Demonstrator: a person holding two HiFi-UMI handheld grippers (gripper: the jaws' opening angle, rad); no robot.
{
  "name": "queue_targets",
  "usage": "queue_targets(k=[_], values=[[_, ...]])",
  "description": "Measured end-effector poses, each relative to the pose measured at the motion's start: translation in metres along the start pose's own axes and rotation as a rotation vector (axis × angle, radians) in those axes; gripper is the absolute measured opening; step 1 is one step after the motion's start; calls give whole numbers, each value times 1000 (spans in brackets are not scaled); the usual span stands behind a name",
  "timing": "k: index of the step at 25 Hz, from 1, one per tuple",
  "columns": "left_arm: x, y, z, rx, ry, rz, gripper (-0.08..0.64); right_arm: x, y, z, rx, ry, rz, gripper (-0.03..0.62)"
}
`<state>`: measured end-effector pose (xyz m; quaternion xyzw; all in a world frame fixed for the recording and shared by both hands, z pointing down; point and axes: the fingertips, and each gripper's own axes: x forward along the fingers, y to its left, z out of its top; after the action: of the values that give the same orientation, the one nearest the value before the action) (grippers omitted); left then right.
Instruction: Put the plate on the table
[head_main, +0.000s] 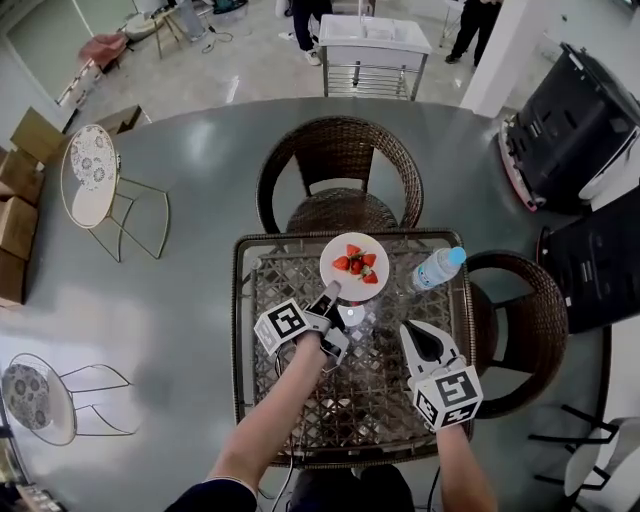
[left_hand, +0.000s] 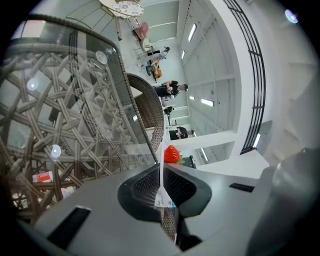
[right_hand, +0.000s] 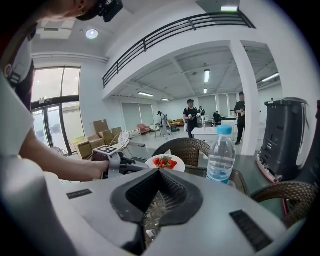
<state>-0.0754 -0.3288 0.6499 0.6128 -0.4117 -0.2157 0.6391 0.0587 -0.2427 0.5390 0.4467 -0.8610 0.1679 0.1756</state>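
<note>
A white plate (head_main: 360, 290) with several strawberries (head_main: 357, 264) lies at the far middle of the glass-topped wicker table (head_main: 300, 400), on the glass or just over it; I cannot tell which. My left gripper (head_main: 330, 292) is shut on the plate's near rim. In the left gripper view the rim (left_hand: 161, 172) runs as a thin white edge between the pads, with one strawberry (left_hand: 171, 154) beyond. My right gripper (head_main: 408, 330) hangs over the table's right half, shut with nothing in it. The right gripper view shows the plate (right_hand: 177, 166) and the left gripper (right_hand: 142, 165) ahead.
A clear water bottle with a blue cap (head_main: 437, 268) stands right of the plate, near the table's far right corner. Wicker chairs stand at the far side (head_main: 340, 170) and the right side (head_main: 530, 330). A black machine (head_main: 580, 120) sits further right. People stand far off.
</note>
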Motion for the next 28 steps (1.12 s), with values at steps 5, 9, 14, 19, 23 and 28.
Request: queue_targets(k=[5,9,14,19,23,28], values=[[21,24,8,-30,-11,32,17,7,-9,-16,18,33,-10,5],[27,36,10,-61,-13,50,17,9,-14,-21,24,47,-16,5],[31,48,8,-80,-10,75,17,13,-18,-27,31,56,-18,5],[33,52,9,-87,-8,101,17,16,-17,-29,39,60,-15,5],[33,53,10,-91,-9,116,17,17,-17,-28,39,61,-16,5],[37,53,10,-74,-2,173,17,18,-19,-26,47,61,-17,5]])
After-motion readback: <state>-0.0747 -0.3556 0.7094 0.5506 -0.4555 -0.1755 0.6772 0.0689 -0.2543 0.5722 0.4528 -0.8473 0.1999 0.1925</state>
